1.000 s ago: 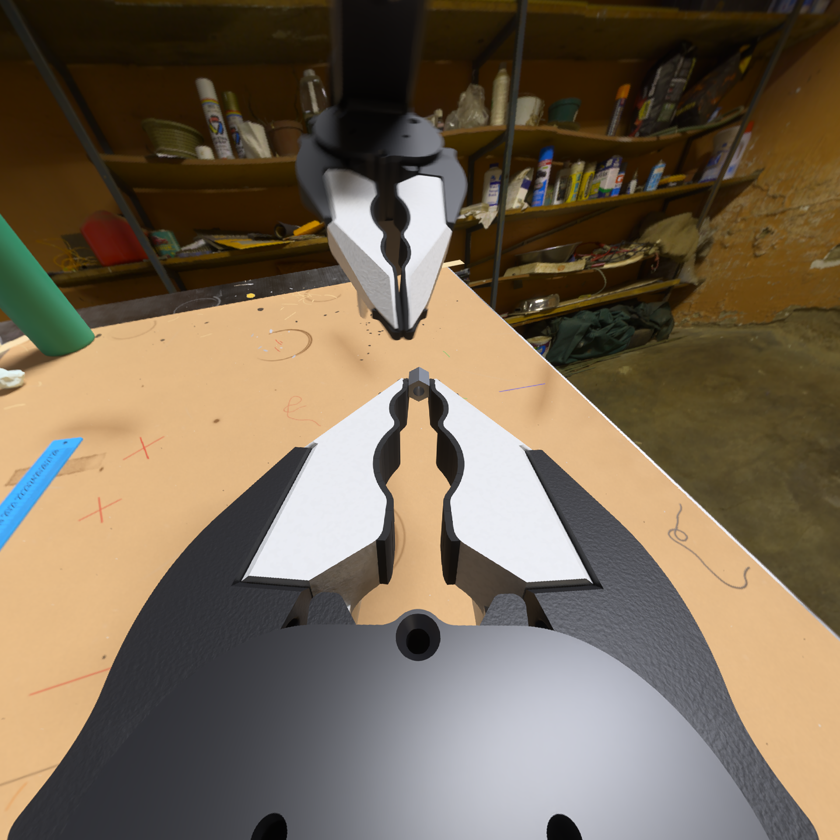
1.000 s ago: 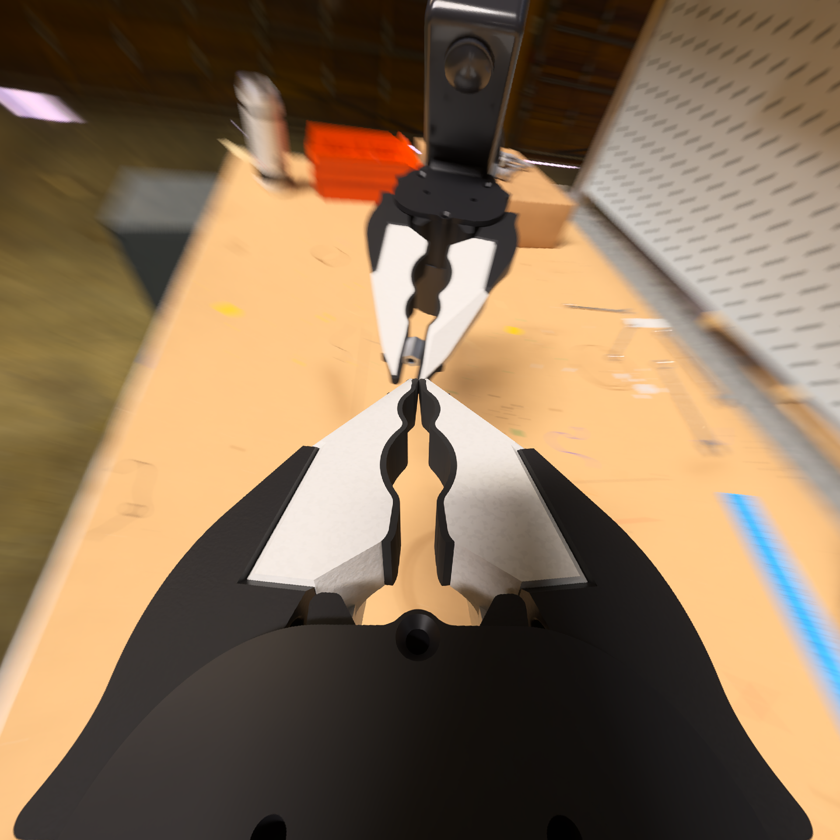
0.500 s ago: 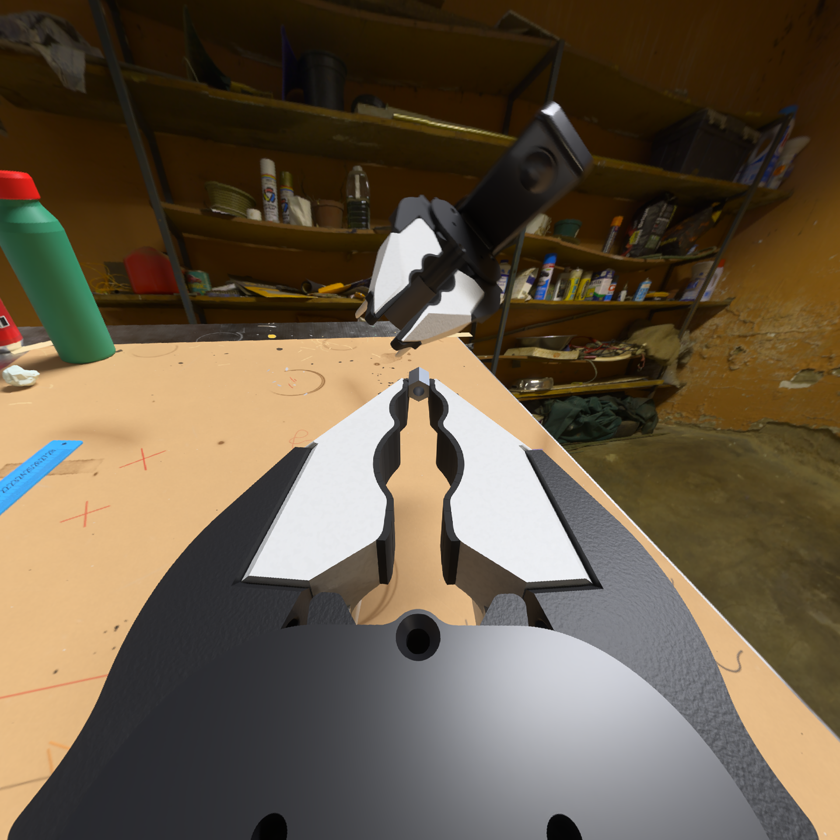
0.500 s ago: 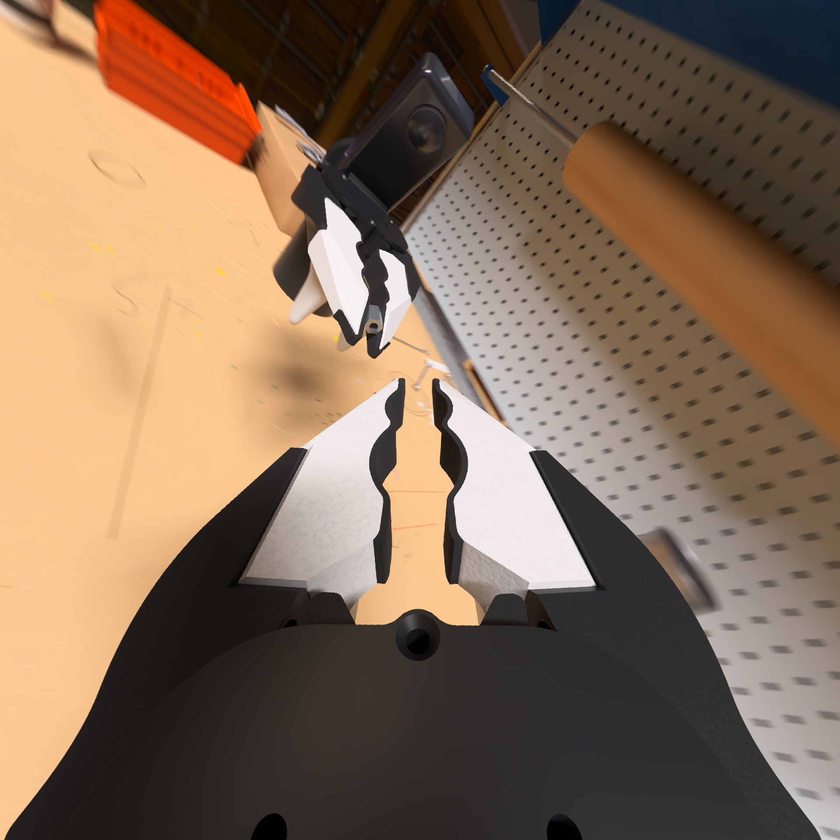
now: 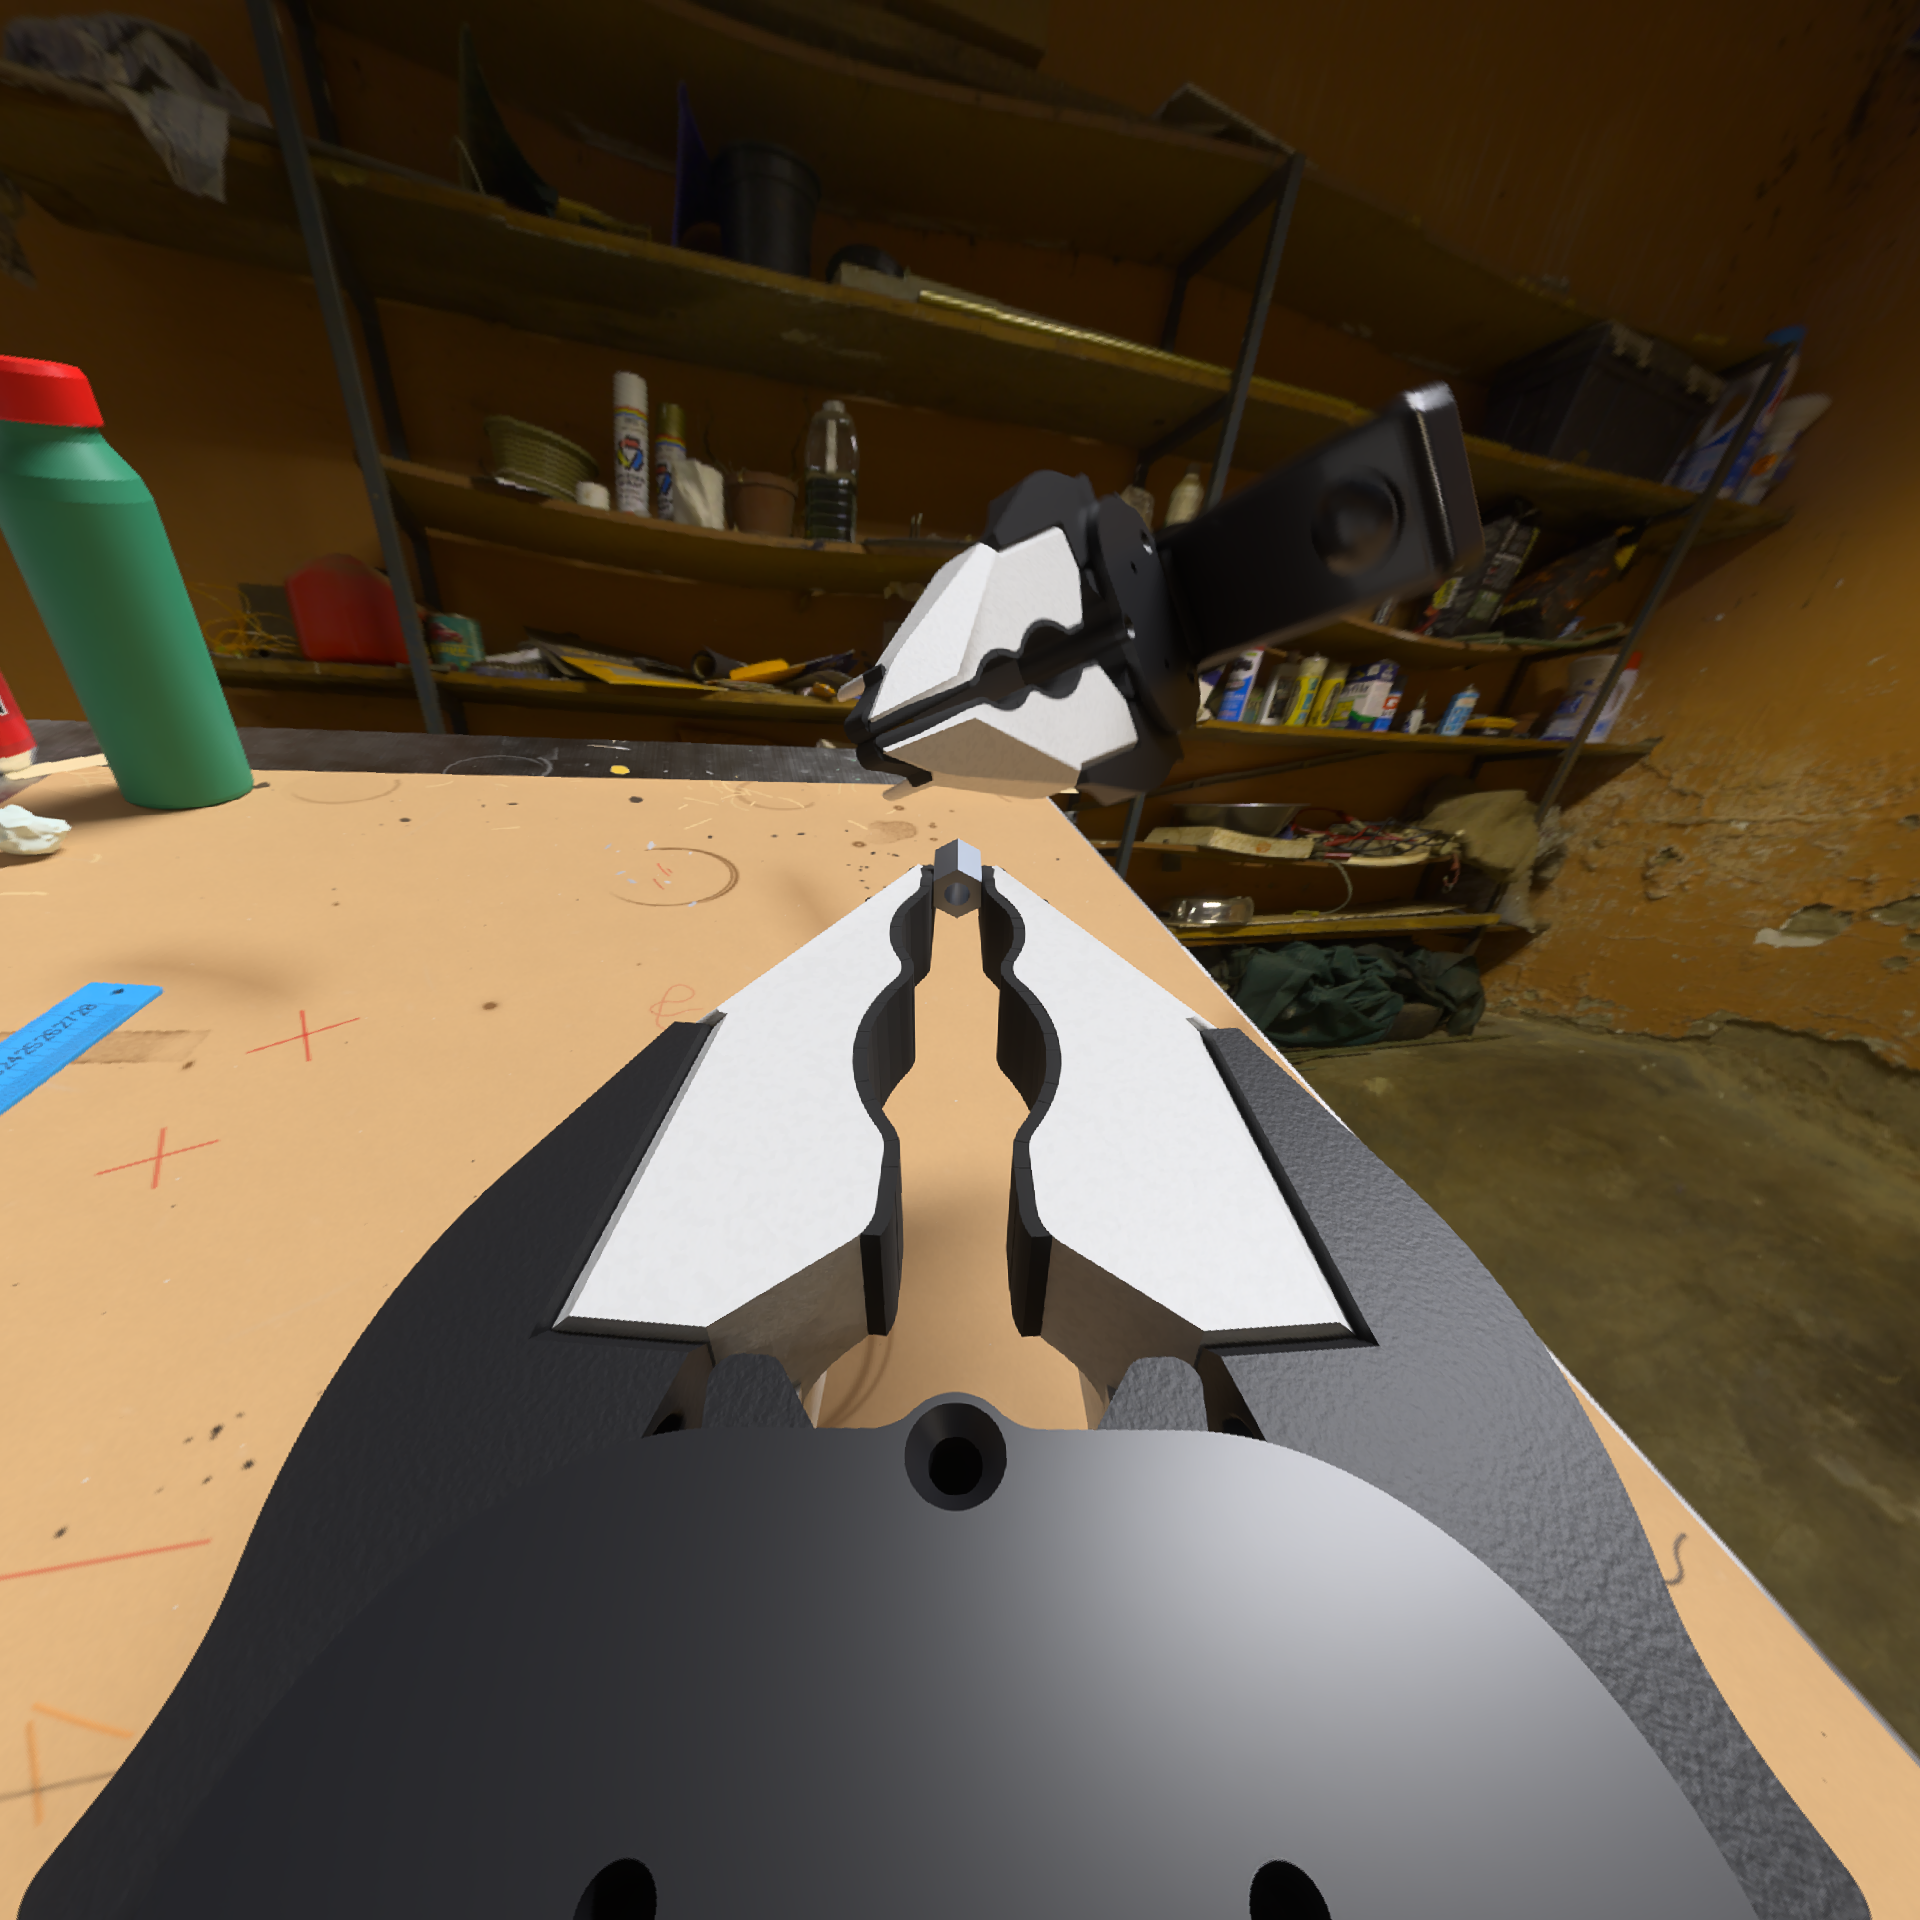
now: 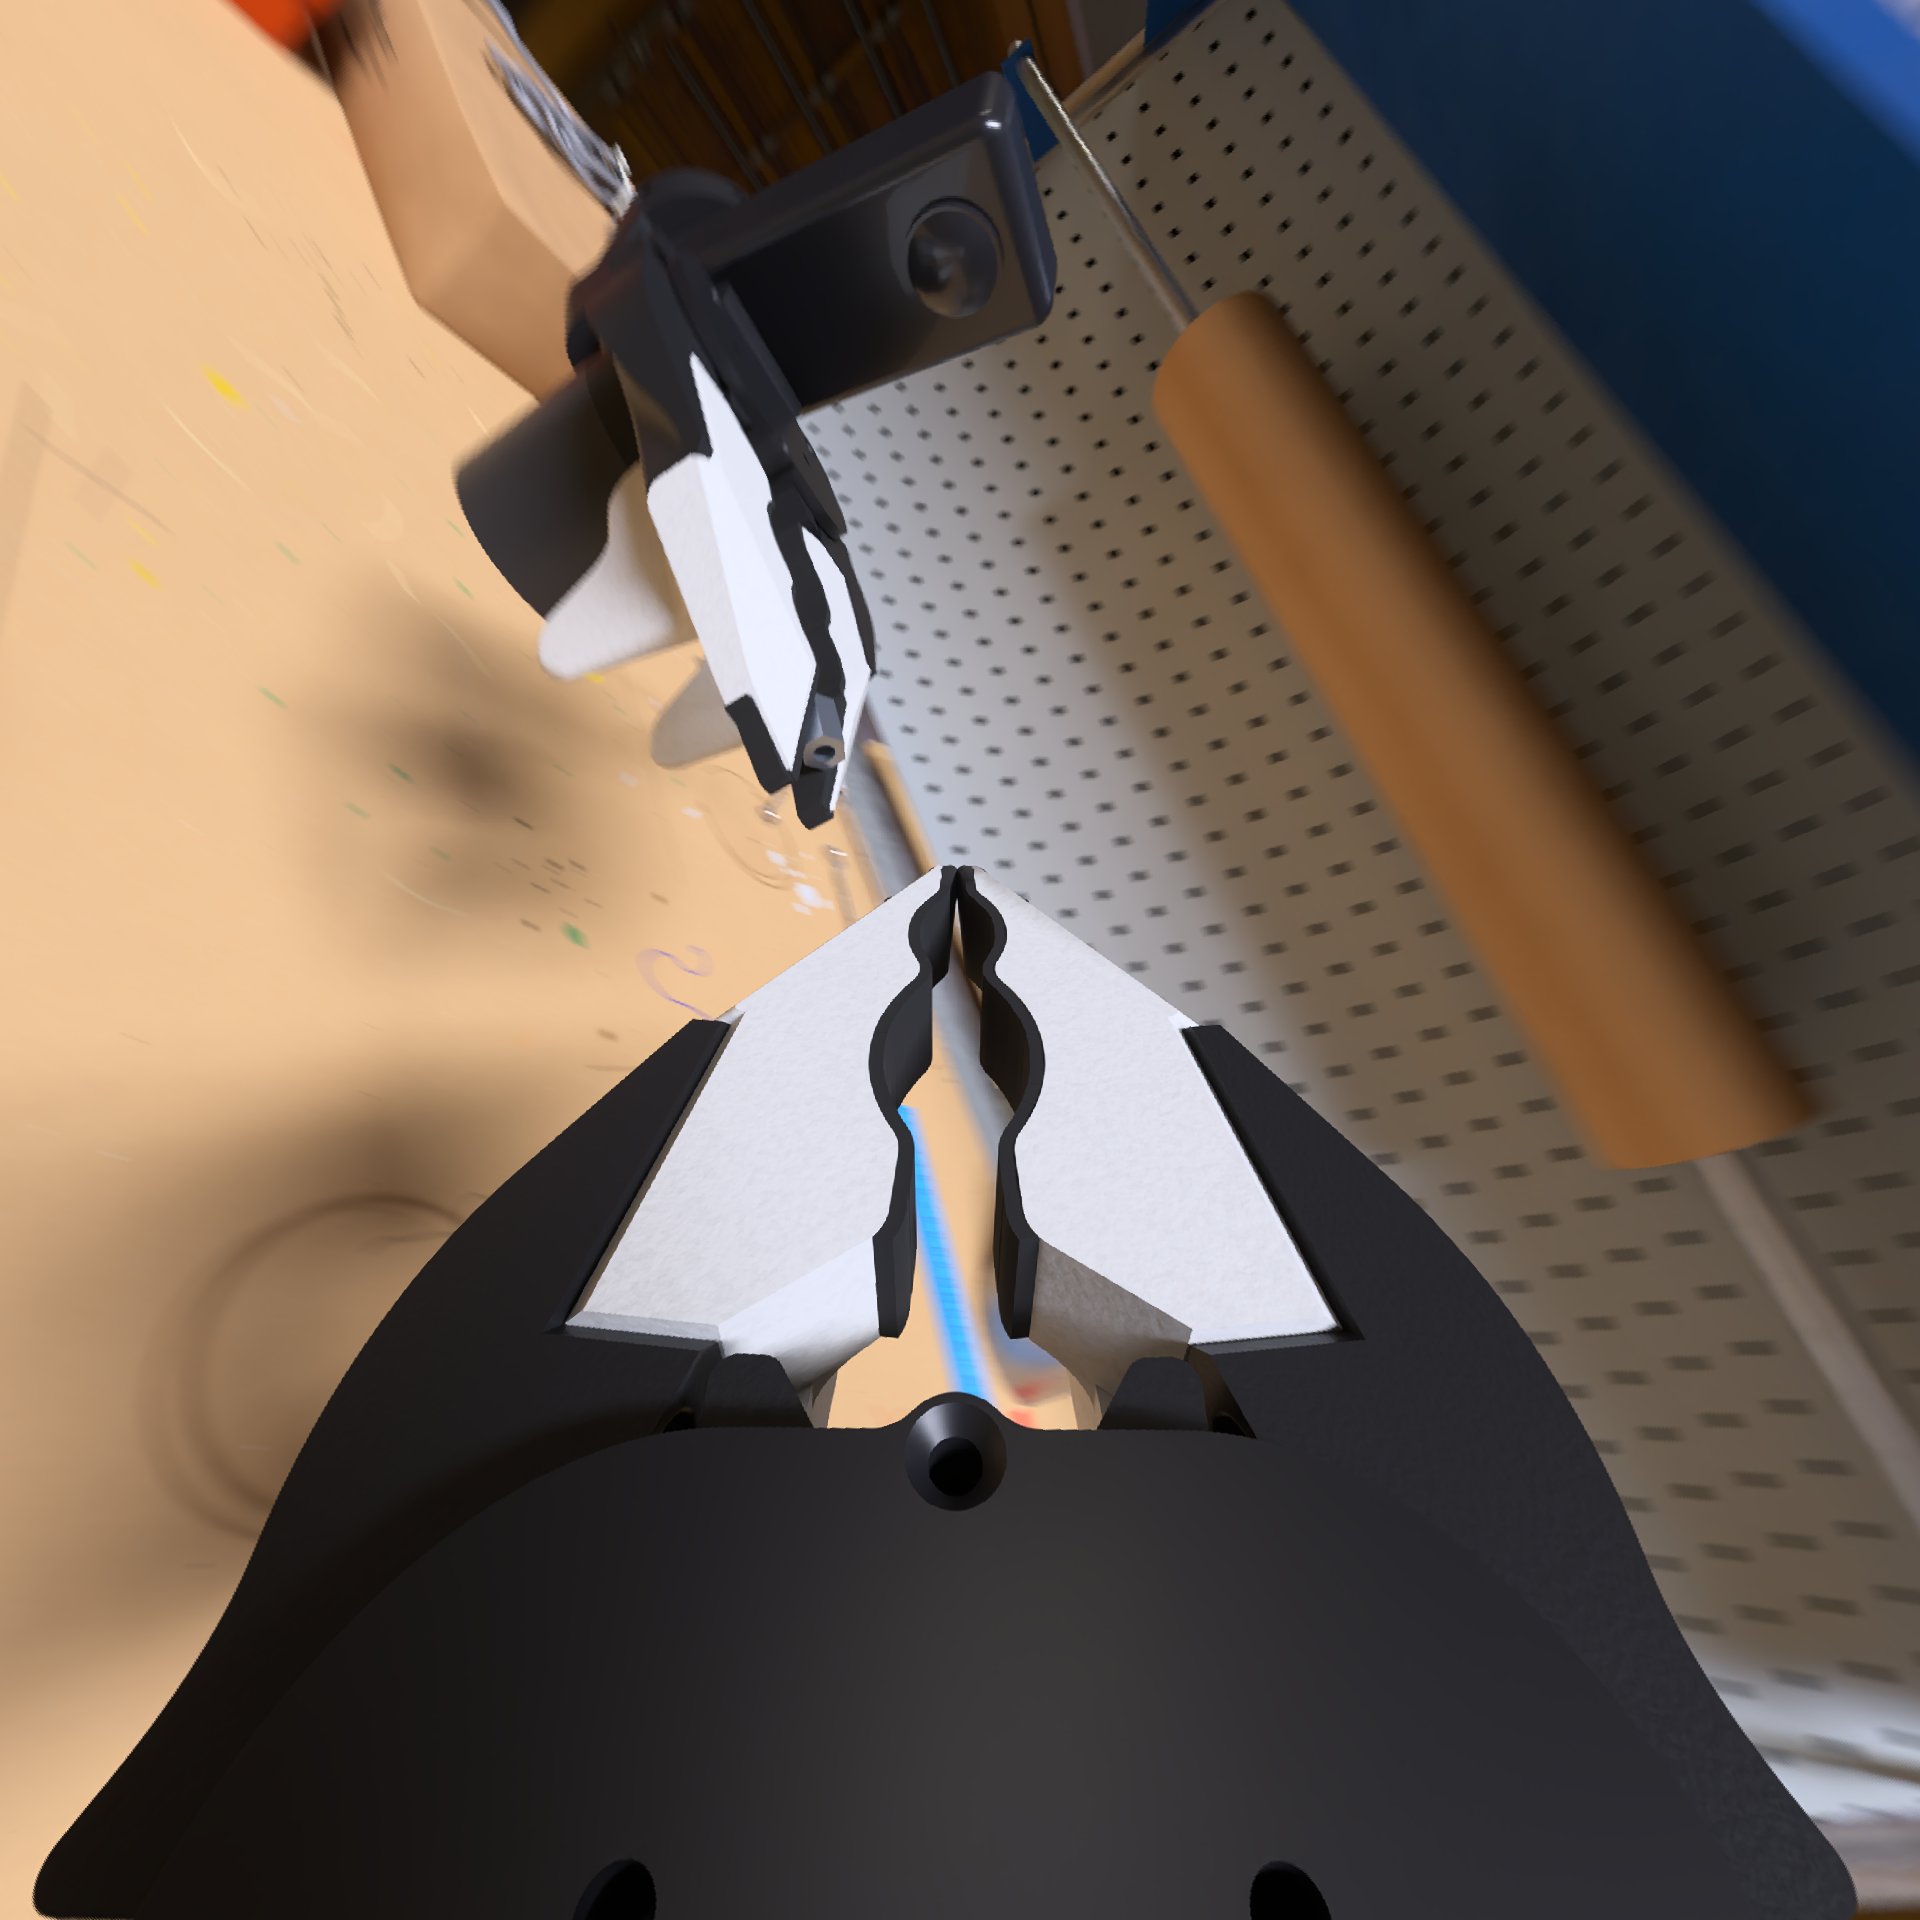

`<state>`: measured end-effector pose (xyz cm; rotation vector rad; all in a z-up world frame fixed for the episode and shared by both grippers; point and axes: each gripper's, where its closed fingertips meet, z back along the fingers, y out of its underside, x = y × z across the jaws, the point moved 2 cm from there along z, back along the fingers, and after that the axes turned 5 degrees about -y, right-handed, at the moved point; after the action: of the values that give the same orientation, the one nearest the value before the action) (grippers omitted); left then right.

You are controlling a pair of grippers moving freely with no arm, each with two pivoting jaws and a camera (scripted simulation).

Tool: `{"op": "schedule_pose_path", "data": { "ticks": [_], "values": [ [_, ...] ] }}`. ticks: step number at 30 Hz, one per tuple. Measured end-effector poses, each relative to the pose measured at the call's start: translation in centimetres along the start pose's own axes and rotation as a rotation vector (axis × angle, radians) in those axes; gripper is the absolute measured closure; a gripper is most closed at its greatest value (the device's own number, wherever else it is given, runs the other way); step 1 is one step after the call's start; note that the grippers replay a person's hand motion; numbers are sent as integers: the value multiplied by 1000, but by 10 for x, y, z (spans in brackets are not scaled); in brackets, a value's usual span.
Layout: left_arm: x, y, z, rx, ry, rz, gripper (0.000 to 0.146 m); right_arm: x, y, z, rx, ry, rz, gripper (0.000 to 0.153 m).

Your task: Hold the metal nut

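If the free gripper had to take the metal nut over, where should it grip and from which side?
Probably by the end of the metal nut that sticks out past the tips of the left gripper, on two opposite flat sides. The right gripper, now shut and empty, would open and come from ahead of the left gripper's tips; the nut's other sides are covered.

We look across a scuffed workbench [image 5: 436, 1039] toward cluttered metal shelves [image 5: 727, 312] against an orange wall [image 5: 1714, 790], a bare earthen floor [image 5: 1610, 1195] below, a white pegboard [image 6: 1299, 935] alongside.
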<state>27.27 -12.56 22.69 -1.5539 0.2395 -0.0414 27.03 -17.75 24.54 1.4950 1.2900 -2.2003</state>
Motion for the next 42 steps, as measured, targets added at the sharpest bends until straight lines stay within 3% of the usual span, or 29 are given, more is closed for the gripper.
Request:
{"op": "schedule_pose_path", "data": {
  "ticks": [5, 12, 14, 17, 23, 28, 33, 36, 39, 42],
  "values": [
    [3, 2, 1, 42, -44, -59, 138, 4, 2, -1, -95, -222, -458, 153],
    [5, -4, 5, 66, -109, -183, 138, 7, -12, 1, -464, -698, -1395, 153],
    [7, -4, 6, 72, -119, -181, 138, 7, -10, -2, -499, -687, -1461, 153],
    [10, -5, 8, 51, -126, -151, 138, 1, -4, -5, -403, -506, -1240, 153],
    [11, -4, 7, 35, -108, -94, 138, -9, 0, 0, -151, -80, -425, 144],
    [12, -4, 6, 18, -99, -50, 138, -5, -2, -2, -14, 42, -34, 137],
    [12, 0, 1, 22, -87, -28, 138, -5, -3, -3, 47, 116, 139, 139],
    [12, 2, -1, 24, -84, -25, 138, -4, -1, -5, 74, 125, 167, 149],
    [11, 2, -1, 24, -85, -35, 138, -1, -1, -5, 60, 83, 116, 153],
    [13, 2, 0, 35, -106, -60, 138, 0, 0, -5, 21, 6, -66, 153]
  ]
}}
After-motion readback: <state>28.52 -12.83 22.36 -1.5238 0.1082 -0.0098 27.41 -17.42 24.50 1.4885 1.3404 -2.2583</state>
